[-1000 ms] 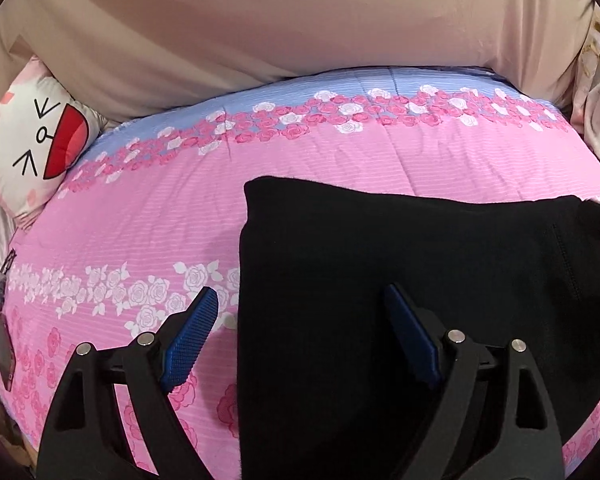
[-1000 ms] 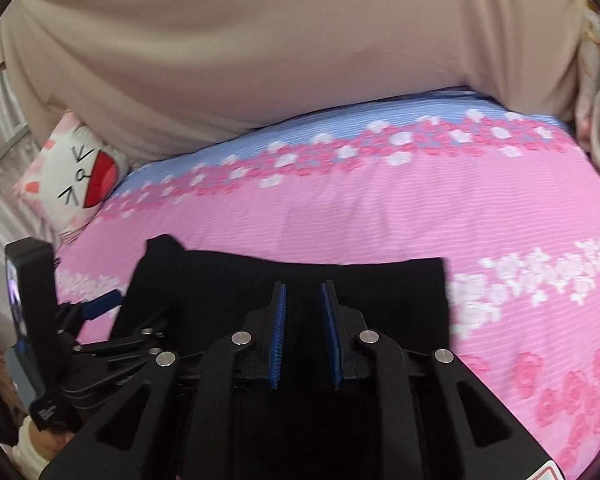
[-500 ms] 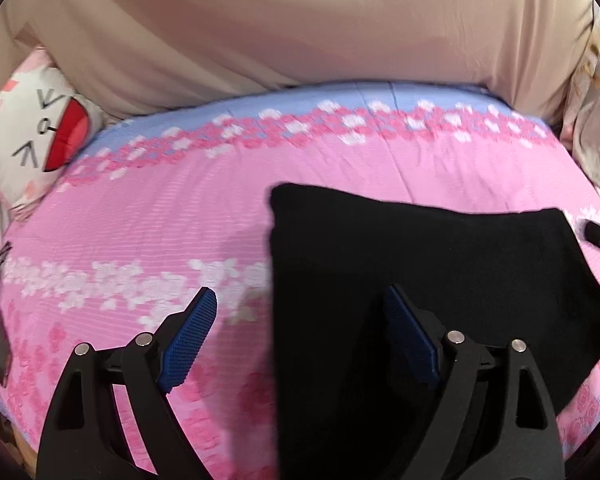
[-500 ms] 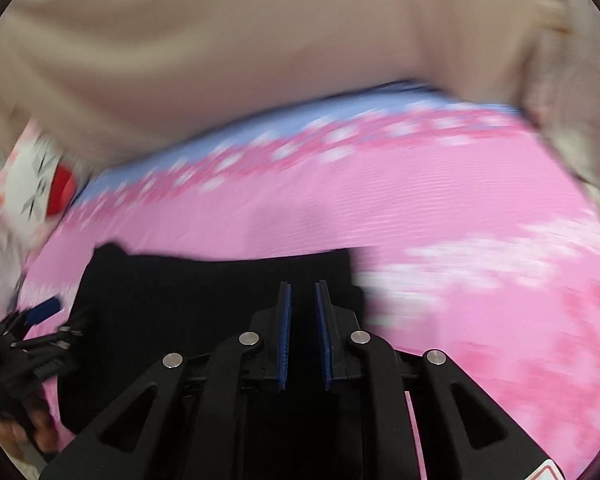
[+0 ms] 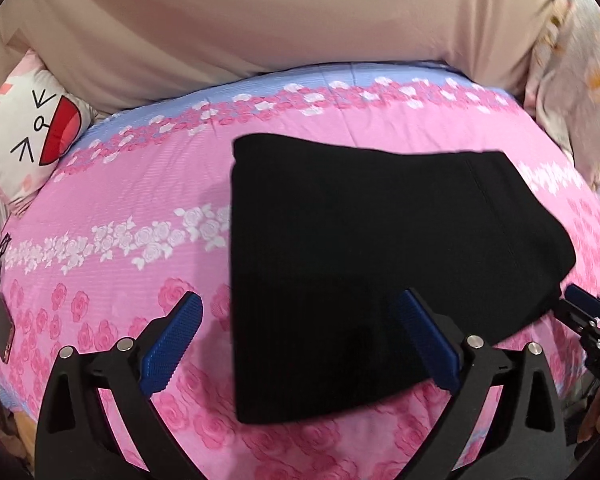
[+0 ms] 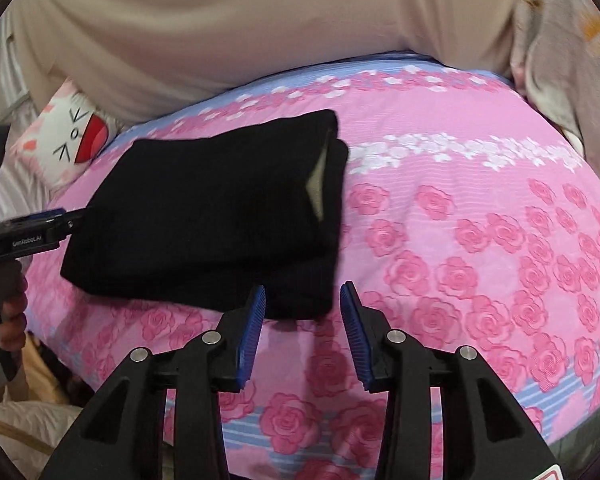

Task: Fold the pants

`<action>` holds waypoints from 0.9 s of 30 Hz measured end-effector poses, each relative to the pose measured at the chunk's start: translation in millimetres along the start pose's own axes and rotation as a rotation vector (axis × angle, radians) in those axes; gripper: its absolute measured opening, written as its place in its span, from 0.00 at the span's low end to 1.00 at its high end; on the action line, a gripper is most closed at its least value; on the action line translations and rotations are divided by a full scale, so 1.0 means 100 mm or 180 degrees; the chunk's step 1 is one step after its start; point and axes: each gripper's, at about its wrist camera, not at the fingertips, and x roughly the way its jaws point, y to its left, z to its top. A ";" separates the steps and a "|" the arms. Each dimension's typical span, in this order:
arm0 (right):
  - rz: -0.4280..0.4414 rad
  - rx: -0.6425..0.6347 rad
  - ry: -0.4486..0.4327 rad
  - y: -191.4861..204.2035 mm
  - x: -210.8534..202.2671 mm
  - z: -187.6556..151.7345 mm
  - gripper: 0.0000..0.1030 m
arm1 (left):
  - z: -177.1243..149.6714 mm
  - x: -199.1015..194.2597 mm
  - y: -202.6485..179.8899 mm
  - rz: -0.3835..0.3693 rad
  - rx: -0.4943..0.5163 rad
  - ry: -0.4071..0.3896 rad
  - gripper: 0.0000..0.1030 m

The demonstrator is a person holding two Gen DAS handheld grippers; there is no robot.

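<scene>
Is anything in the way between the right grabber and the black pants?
Nothing visible. The right gripper, jaws opening and empty, sits just off the folded black pants, with only pink bedsheet between them.

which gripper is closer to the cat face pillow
Left. The left gripper stands at the pants' edge on the cat pillow's side; the right gripper is at their far corner, opening, nothing between its pads.

right claw [image 6: 302,312] opening, released pants [image 6: 220,216]
</scene>
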 end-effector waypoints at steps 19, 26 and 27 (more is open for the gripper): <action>0.0381 0.0847 -0.0129 -0.68 0.08 -0.07 0.27 | -0.25 0.27 -0.02 0.0214 -0.0044 0.0171 0.96; 0.0116 0.0371 -0.0349 -0.37 -0.12 0.26 0.32 | -0.17 0.08 -0.01 0.0234 -0.0003 0.0006 0.95; 0.0092 0.0293 -0.0272 -0.34 -0.01 0.29 0.32 | -0.15 0.06 -0.01 0.0208 -0.0003 0.0008 0.95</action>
